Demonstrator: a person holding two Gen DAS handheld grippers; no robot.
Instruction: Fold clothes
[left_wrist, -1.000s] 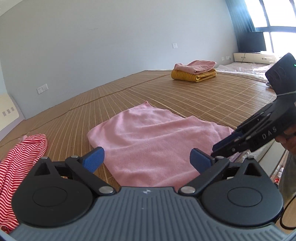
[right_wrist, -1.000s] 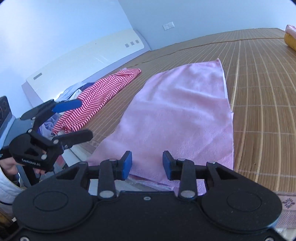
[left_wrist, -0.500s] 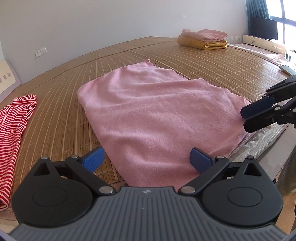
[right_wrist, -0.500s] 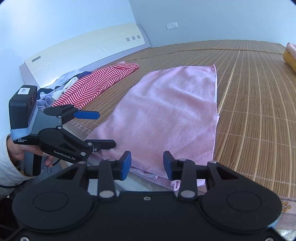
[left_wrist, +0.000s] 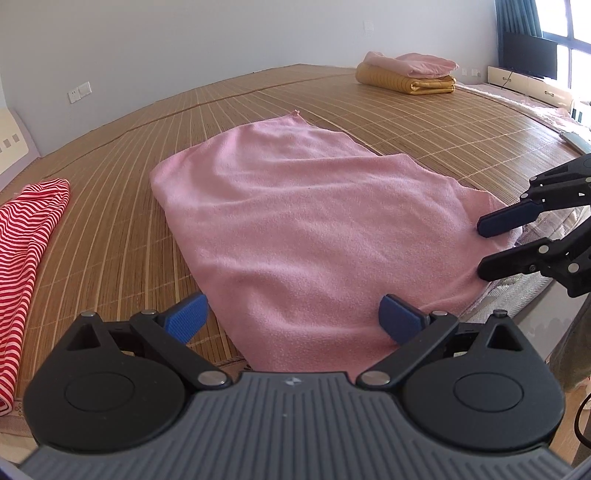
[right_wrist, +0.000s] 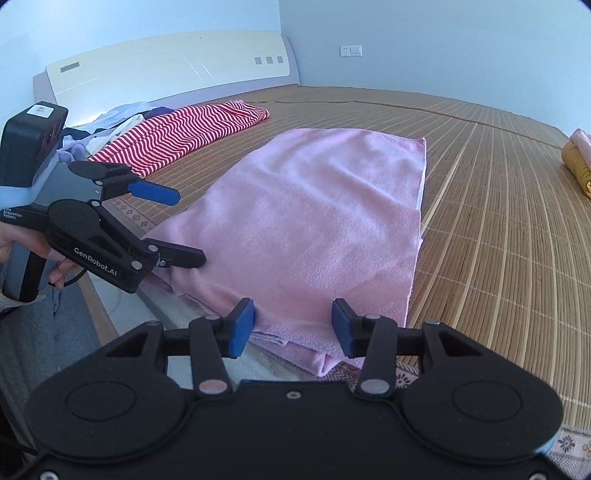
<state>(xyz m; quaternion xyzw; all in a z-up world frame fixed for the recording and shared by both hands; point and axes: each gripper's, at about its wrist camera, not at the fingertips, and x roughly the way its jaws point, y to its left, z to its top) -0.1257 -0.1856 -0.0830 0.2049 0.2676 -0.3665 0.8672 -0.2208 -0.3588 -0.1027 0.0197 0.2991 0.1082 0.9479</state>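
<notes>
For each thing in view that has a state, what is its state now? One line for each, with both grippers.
left gripper: open, at the near edge of the towel, holding nothing
right gripper: open, at the near corner of the towel, holding nothing
pink towel: spread on the mat, near edge hanging over the bed edge
striped garment: unfolded, lying on the mat
yellow and pink stack: folded, far on the mat

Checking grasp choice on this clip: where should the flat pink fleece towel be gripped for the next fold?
Probably at the two near corners of the pink fleece towel, coming from the bed edge. That hem overhangs the bamboo mat, leaving room beneath. The open left gripper and right gripper already face it.
</notes>
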